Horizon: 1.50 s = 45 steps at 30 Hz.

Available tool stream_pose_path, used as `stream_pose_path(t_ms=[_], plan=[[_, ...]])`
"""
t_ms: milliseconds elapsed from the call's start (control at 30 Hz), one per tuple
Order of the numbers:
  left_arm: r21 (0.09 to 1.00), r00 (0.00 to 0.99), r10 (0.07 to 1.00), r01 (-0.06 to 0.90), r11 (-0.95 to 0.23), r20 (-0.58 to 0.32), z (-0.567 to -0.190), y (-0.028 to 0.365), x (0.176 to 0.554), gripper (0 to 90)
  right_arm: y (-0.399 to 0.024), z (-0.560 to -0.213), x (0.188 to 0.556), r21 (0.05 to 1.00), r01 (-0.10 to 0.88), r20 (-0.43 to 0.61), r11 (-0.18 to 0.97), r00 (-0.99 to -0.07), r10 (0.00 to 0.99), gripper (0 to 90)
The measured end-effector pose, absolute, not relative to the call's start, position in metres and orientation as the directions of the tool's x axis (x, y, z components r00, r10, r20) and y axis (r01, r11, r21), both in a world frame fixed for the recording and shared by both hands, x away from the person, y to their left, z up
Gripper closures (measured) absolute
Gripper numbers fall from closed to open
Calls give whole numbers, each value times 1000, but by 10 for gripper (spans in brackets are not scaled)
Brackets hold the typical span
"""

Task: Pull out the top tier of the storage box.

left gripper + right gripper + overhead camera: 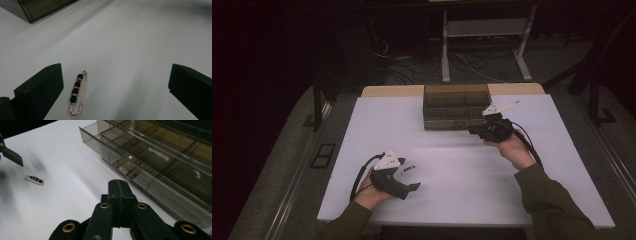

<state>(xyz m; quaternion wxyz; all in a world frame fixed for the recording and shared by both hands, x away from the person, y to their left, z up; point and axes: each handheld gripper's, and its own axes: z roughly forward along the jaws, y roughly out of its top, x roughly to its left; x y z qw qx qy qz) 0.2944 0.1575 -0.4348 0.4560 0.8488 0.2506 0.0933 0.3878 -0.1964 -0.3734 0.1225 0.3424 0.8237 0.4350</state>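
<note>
The beaded safety pin (77, 93) lies flat on the white desk (452, 170), between the left claw's (113, 92) wide-open jaws. It looks light, thin, likely slippery; best pinched across the beads. The right claw (120, 202), closed and empty, sits near the smoky plastic organiser box (160, 157).

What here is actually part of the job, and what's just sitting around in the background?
Part of the job:
- beaded safety pin, lying on the white table
- left gripper, open around the pin
- smoky clear drawer box
- right gripper, shut and empty, beside the box

Just around:
- white metal stand behind the table
- cables on the floor
</note>
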Motion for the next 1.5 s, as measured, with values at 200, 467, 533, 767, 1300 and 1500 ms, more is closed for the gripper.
stream_pose_path(t_ms=[200, 467, 533, 767, 1300, 1500], plan=[[821, 855, 513, 344, -455, -74, -434, 159, 295, 0, -196, -363, 397, 802, 458, 104, 383, -738, 666, 889], [821, 855, 513, 345, -455, -75, -435, 159, 295, 0, -194, -355, 412, 798, 465, 95, 383, -724, 683, 888], [822, 854, 514, 347, -452, -77, -435, 159, 295, 0, -194, -355, 416, 797, 468, 92, 383, -719, 688, 888], [824, 853, 516, 347, -447, -79, -434, 159, 295, 0, -195, -359, 431, 782, 491, 91, 385, -700, 708, 888], [825, 854, 514, 345, -447, -78, -434, 159, 295, 0, -187, -367, 449, 748, 517, 74, 417, -689, 721, 888], [824, 854, 515, 347, -448, -79, -434, 159, 295, 0, -186, -371, 451, 737, 527, 75, 425, -688, 722, 888]])
